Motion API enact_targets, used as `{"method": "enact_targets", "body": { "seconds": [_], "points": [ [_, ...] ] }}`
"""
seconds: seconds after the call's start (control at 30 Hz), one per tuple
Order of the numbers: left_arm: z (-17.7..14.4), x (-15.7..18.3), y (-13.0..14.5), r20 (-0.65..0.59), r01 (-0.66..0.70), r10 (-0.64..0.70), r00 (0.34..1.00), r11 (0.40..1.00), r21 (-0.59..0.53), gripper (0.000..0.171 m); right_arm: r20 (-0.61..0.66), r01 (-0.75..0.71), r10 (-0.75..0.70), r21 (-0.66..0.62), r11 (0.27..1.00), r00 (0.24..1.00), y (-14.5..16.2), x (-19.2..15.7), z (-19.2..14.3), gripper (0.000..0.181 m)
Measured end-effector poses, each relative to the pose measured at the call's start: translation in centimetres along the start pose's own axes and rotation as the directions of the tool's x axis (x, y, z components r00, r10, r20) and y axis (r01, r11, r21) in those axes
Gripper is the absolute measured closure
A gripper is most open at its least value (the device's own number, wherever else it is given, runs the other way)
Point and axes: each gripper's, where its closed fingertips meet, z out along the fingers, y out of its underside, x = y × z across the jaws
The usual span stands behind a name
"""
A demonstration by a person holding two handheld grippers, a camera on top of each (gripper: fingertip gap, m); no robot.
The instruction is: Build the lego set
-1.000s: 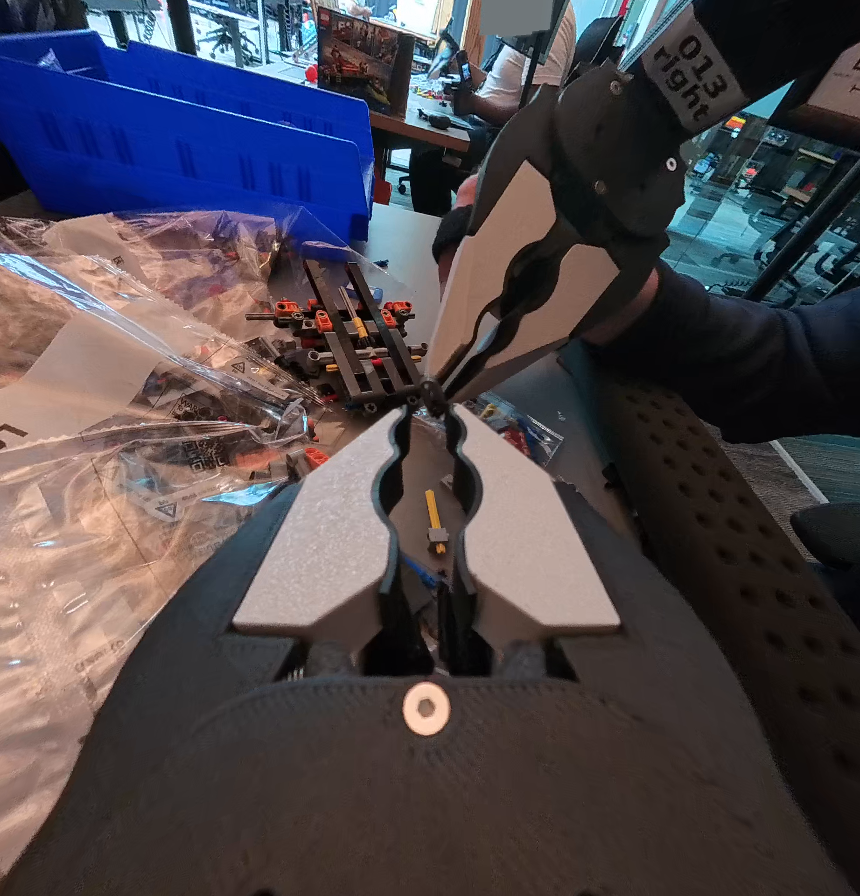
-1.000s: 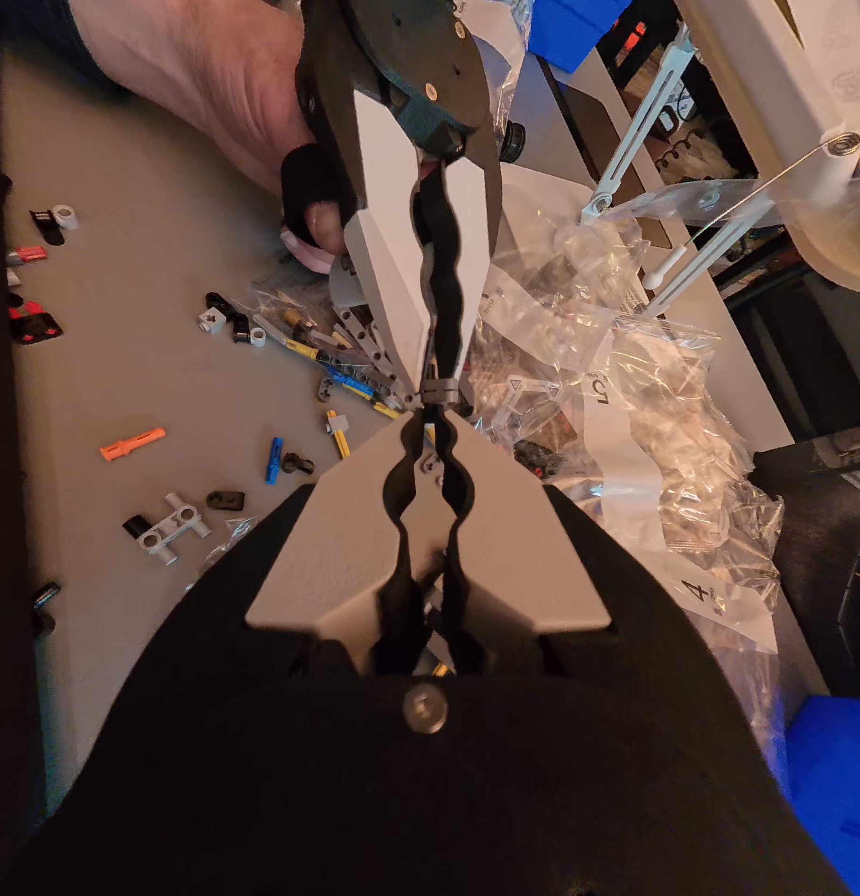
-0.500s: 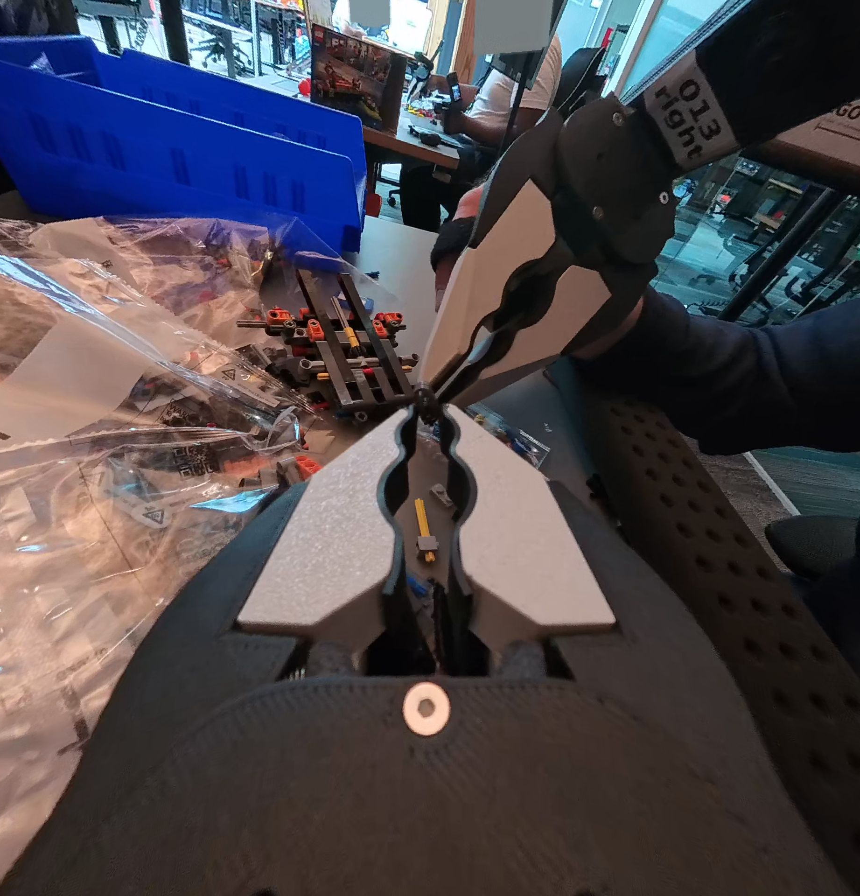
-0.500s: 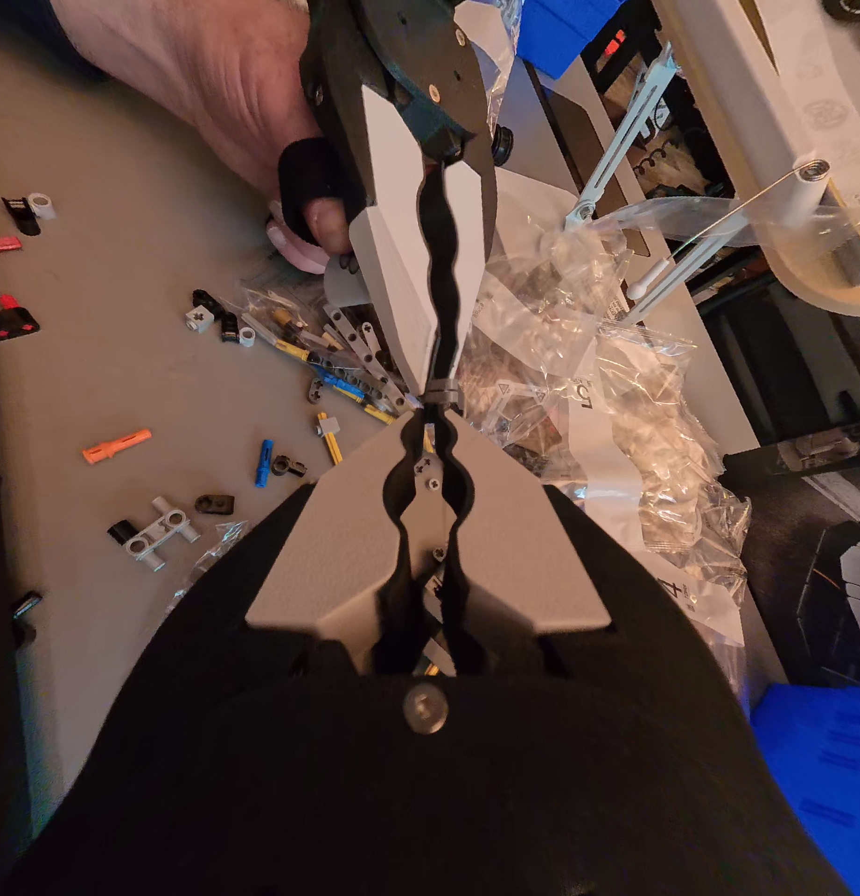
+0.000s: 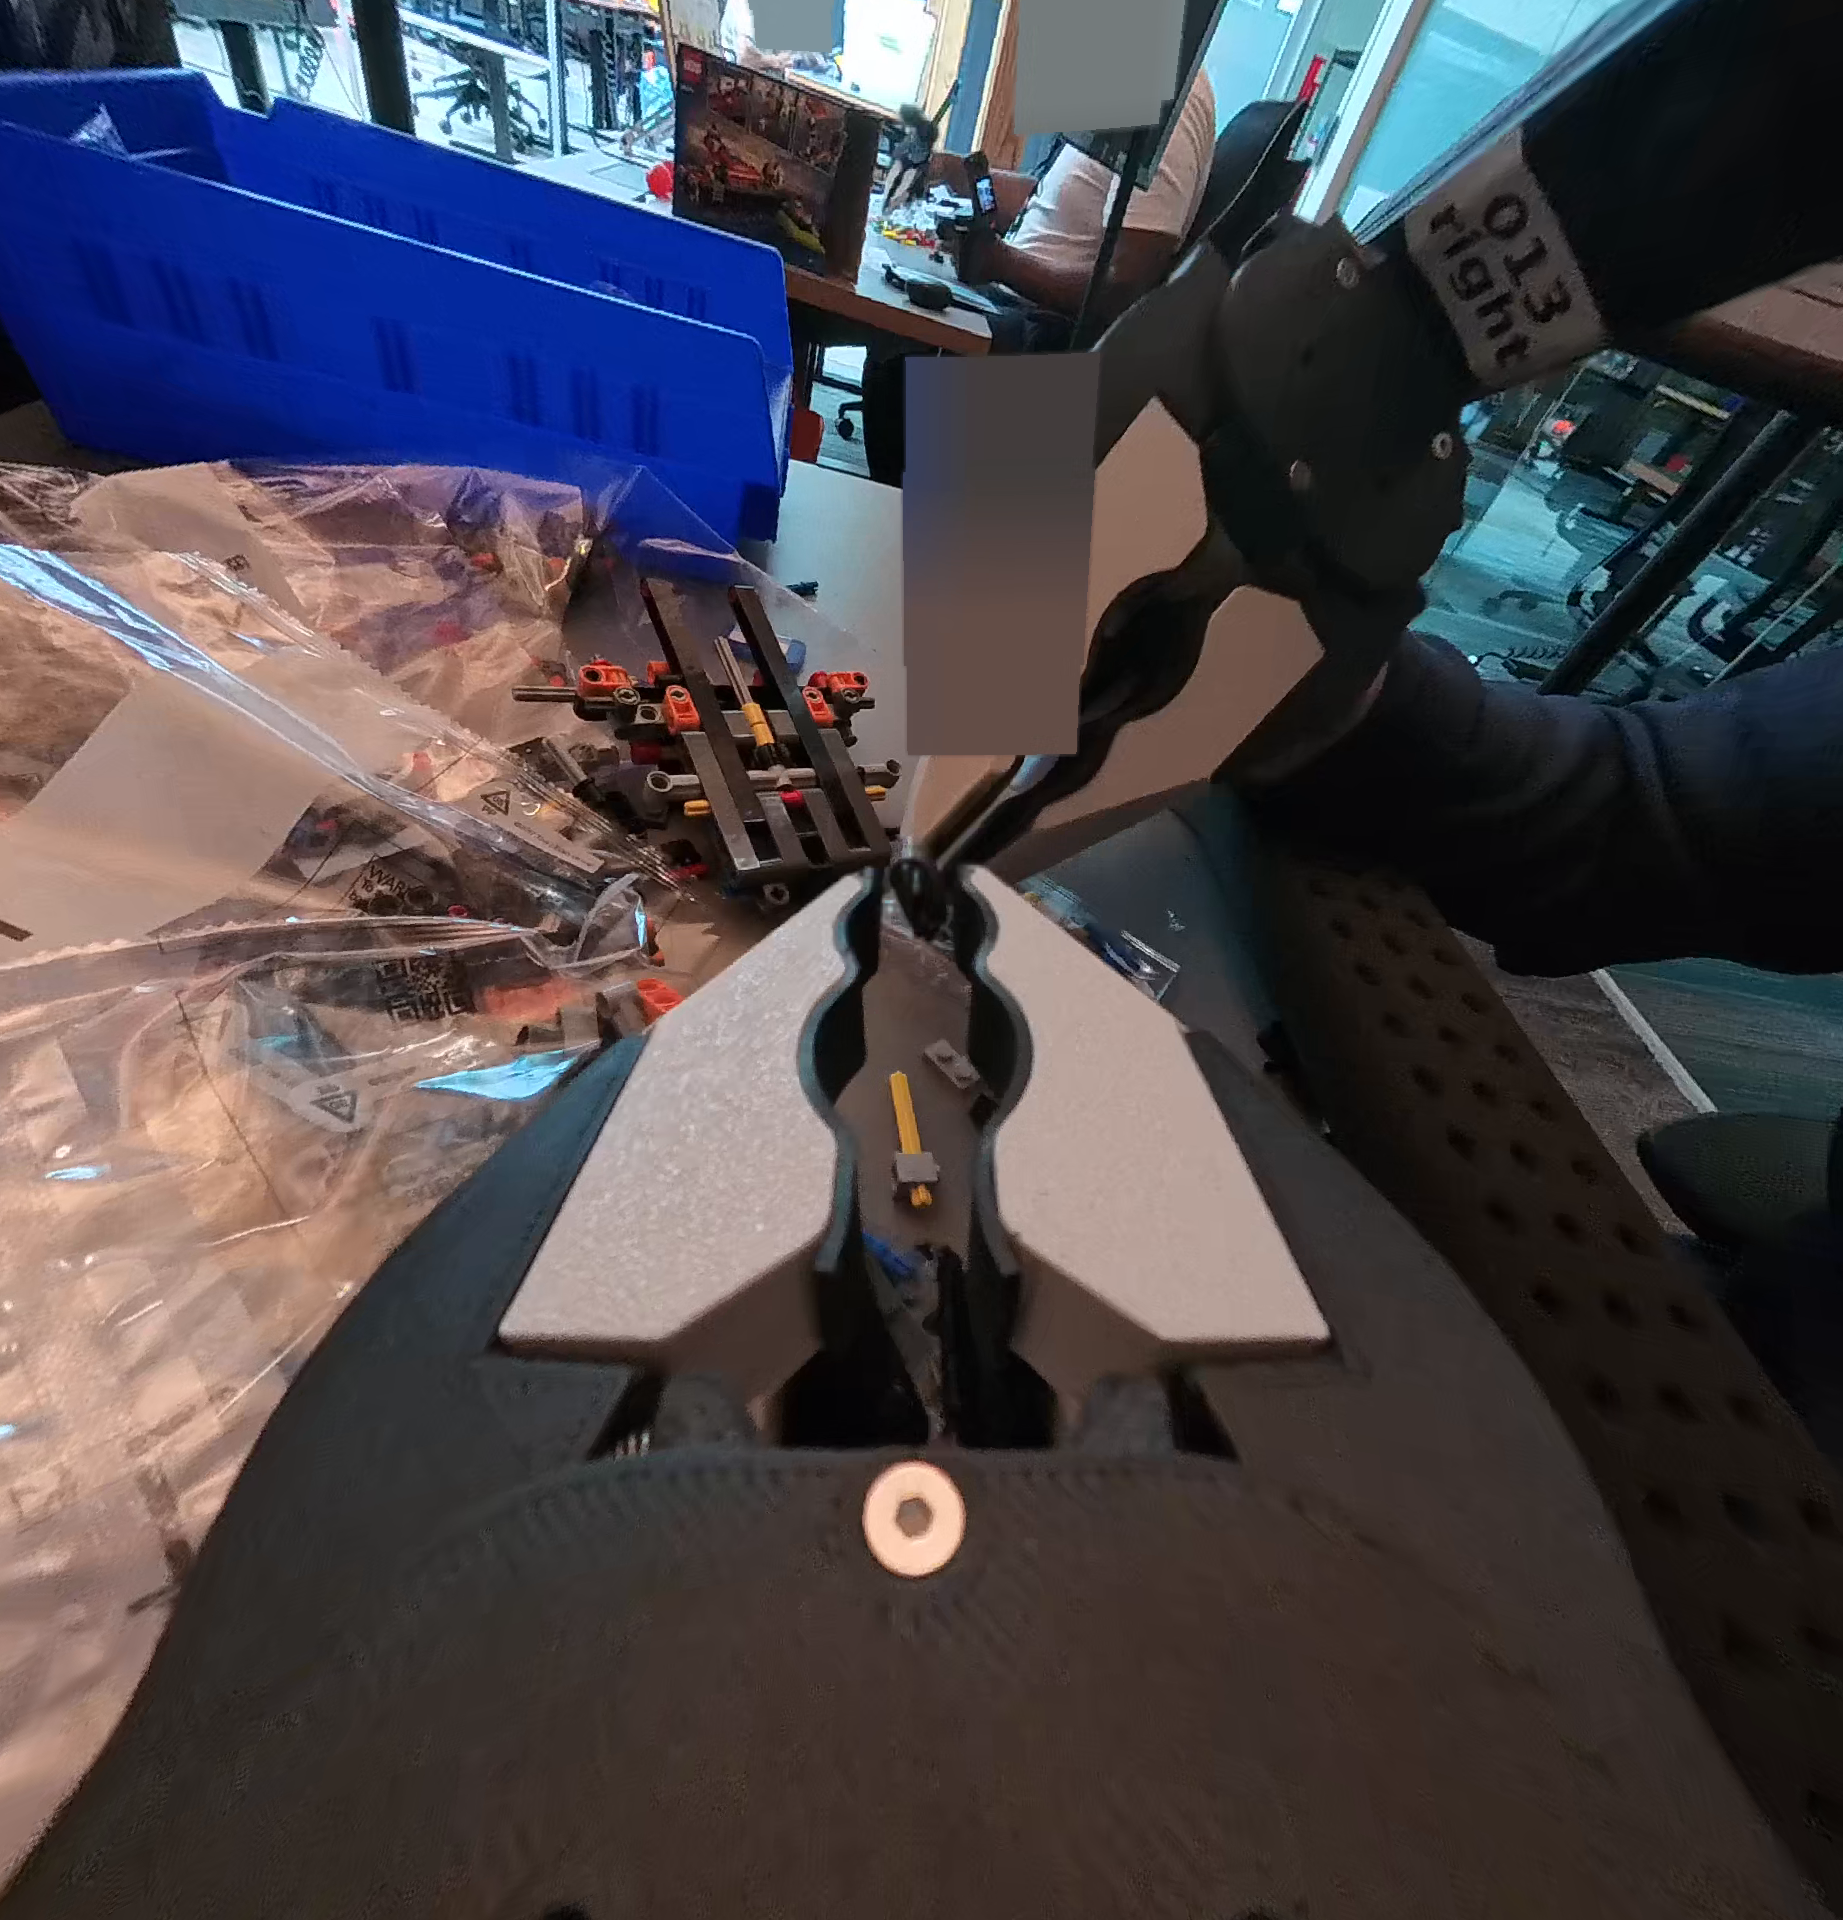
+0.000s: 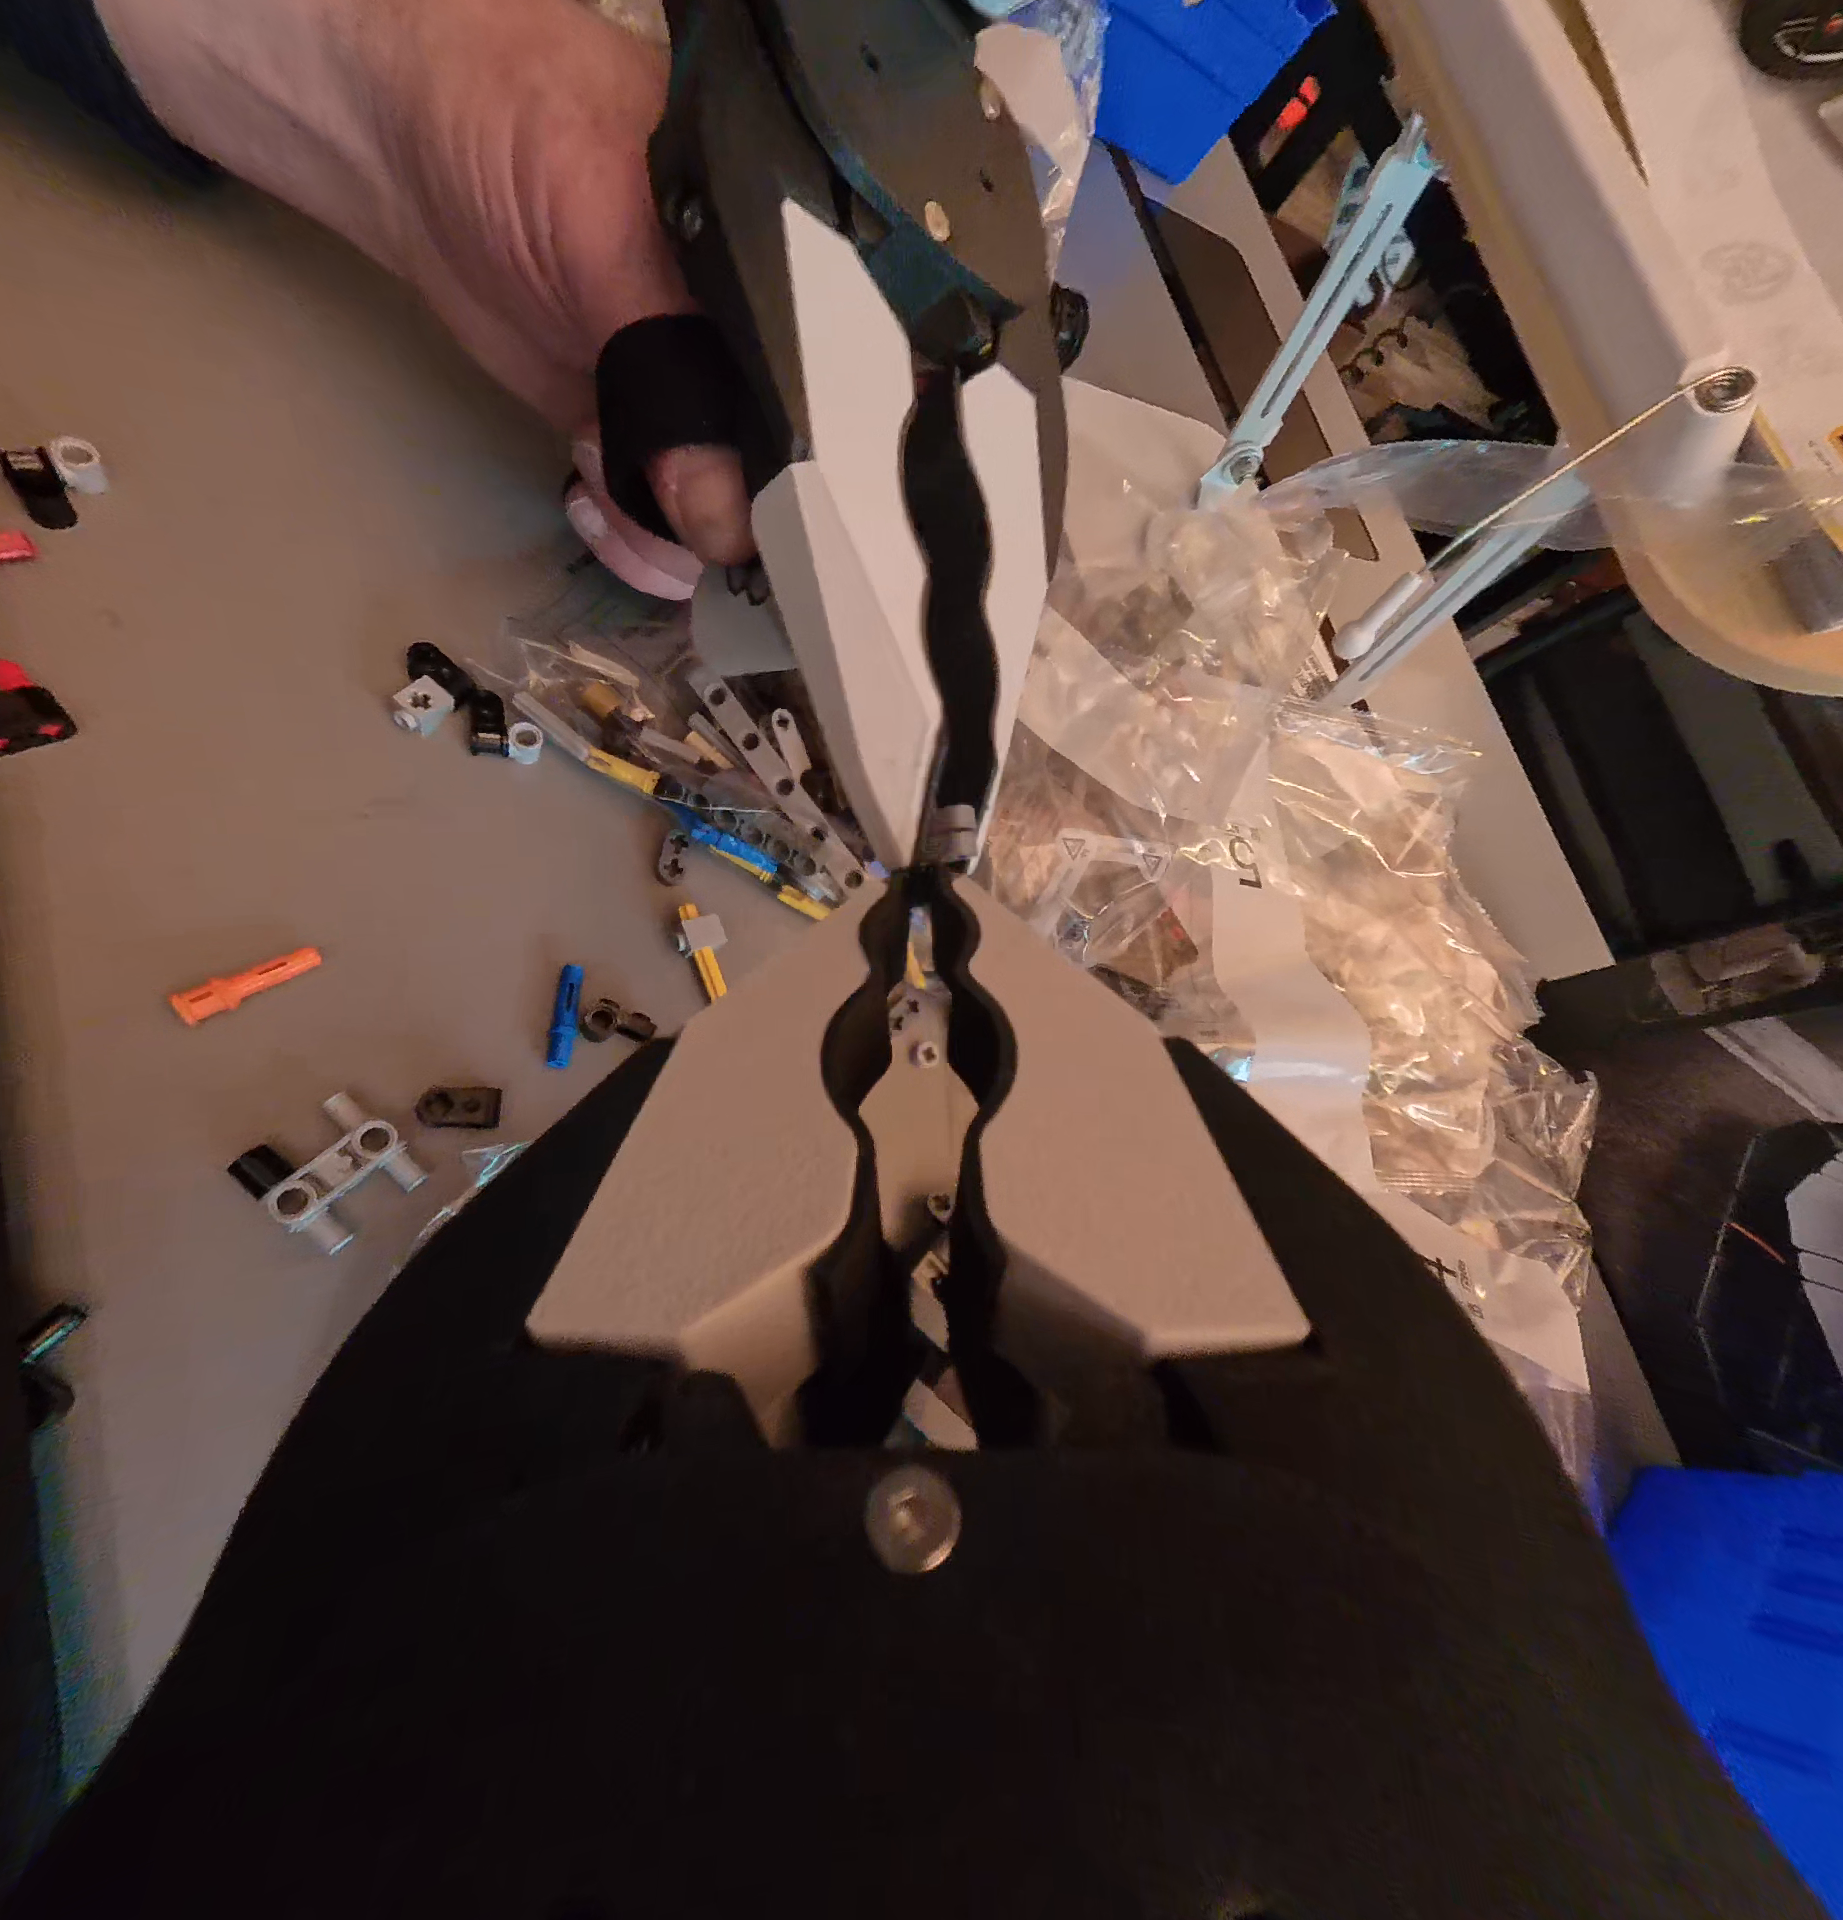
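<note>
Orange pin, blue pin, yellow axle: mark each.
orange pin [image 6: 245, 984]: right wrist view, mid-shaft.
blue pin [image 6: 565, 1015]: right wrist view, middle of its length.
yellow axle [image 5: 904, 1114]: left wrist view, bare shaft above grey connector.

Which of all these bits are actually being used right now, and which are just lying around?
In use:
left gripper, pinching a small dark piece
right gripper
small grey bush

Lying about:
orange pin
blue pin
clear plastic bags
blue bins

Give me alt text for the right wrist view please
Two hand-held grippers meet tip to tip above a grey table: the right hand-held gripper from below, the left hand-held gripper from above, pinching a small grey piece. Loose Lego pieces lie left, clear plastic bags right.
</note>
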Motion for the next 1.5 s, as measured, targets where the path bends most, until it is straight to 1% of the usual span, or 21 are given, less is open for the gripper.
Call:
{"method": "enact_targets", "body": {
  "seconds": [0.03,0.27,0.33,0.43,0.6,0.8,0.83,0.87,0.9,0.93,0.97,1.0,1.03,1.1,1.13,1.17,1.2,1.27,1.37,1.43,1.5],
  "points": [
    [0.1,0.0,0.0,0.001,0.000,0.000,1.000,1.000,0.003,0.158,-0.001,-0.007,0.007,0.007,1.000,1.000,-0.1,0.1,-0.1,0.180],
    [0.0,0.1,-0.1,0.009,-0.019,0.019,1.000,1.000,0.009,0.164,-0.004,-0.003,0.003,0.007,1.000,1.000,-0.1,0.1,0.0,0.181],
    [0.0,0.2,0.0,0.018,-0.054,0.054,0.998,0.999,-0.010,0.165,0.001,-0.001,0.001,0.004,1.000,1.000,0.0,0.0,-0.1,0.181],
    [-0.1,0.3,-0.1,0.013,-0.060,0.061,0.998,0.998,-0.014,0.165,0.009,-0.008,0.008,0.014,1.000,1.000,-0.2,-0.1,-0.2,0.181],
    [-0.3,0.6,0.2,0.005,-0.100,0.101,0.995,0.993,-0.055,0.166,0.029,-0.017,0.016,0.020,1.000,0.999,-0.3,-0.4,-0.3,0.181],
    [-0.6,1.0,0.0,-0.002,-0.151,0.151,0.989,0.986,-0.070,0.165,0.048,-0.041,0.039,0.046,0.998,0.998,-0.6,-0.4,-0.7,0.181],
    [-0.7,1.0,0.0,-0.002,-0.157,0.158,0.988,0.984,-0.080,0.166,0.031,-0.042,0.042,0.019,0.999,0.999,-0.1,0.0,-0.8,0.181],
    [-1.6,-0.1,-0.2,0.049,-0.156,0.160,0.986,0.985,-0.080,0.166,-0.022,-0.040,0.039,-0.047,0.998,0.999,1.5,1.0,-1.1,0.181],
    [-3.2,-1.4,-0.8,0.092,-0.130,0.134,0.987,0.990,-0.046,0.166,-0.032,-0.082,0.081,-0.019,0.996,0.996,1.8,1.7,-1.7,0.181],
    [-4.6,-2.3,-1.4,0.114,-0.108,0.108,0.988,0.994,-0.006,0.167,0.017,-0.149,0.148,0.082,0.985,0.989,0.3,1.7,-2.3,0.181],
    [-5.2,-2.4,-1.9,0.109,-0.096,0.093,0.990,0.995,0.020,0.167,0.044,-0.172,0.167,0.137,0.976,0.985,-0.9,1.6,-2.5,0.181],
    [-5.0,-2.2,-2.0,0.101,-0.096,0.093,0.991,0.995,0.022,0.166,0.030,-0.152,0.150,0.118,0.981,0.988,-0.9,1.6,-2.1,0.181],
    [-4.2,-1.6,-1.8,0.083,-0.104,0.104,0.991,0.995,-0.002,0.166,0.010,-0.112,0.112,0.093,0.989,0.994,-0.6,1.3,-1.6,0.181],
    [-2.4,0.1,-1.1,0.015,-0.098,0.099,0.995,0.994,-0.039,0.166,-0.021,-0.027,0.030,0.111,0.993,0.999,-1.1,0.7,-1.3,0.181],
    [-1.8,0.7,-0.7,-0.019,-0.080,0.079,0.997,0.995,-0.053,0.166,-0.046,0.005,0.000,0.125,0.992,0.999,-1.6,0.8,-1.3,0.176],
    [-1.3,0.8,-0.4,-0.027,-0.067,0.066,0.997,0.996,-0.061,0.166,-0.056,0.023,-0.016,0.125,0.992,0.998,-1.8,0.7,-1.2,0.168],
    [-1.1,0.9,-0.3,-0.038,-0.052,0.050,0.998,0.997,-0.056,0.166,-0.063,0.039,-0.032,0.104,0.994,0.998,-1.7,0.6,-0.9,0.163],
    [-1.0,1.2,-0.5,-0.072,-0.008,0.006,0.997,0.999,-0.033,0.166,-0.084,0.088,-0.083,0.055,0.995,0.993,-1.3,0.4,-0.3,0.157],
    [-0.7,1.5,-0.4,-0.074,0.000,-0.003,0.997,0.999,-0.039,0.166,-0.115,0.157,-0.151,0.041,0.987,0.982,-1.8,0.0,0.1,0.151],
    [-0.4,1.6,-0.3,-0.067,0.000,-0.004,0.998,0.999,-0.054,0.166,-0.144,0.203,-0.203,-0.018,0.979,0.969,-1.3,0.1,0.6,0.152],
    [-0.2,1.5,-0.2,-0.061,0.017,-0.021,0.998,0.998,-0.055,0.166,-0.155,0.229,-0.234,-0.052,0.972,0.960,-1.1,0.1,0.8,0.160]
  ]
}}
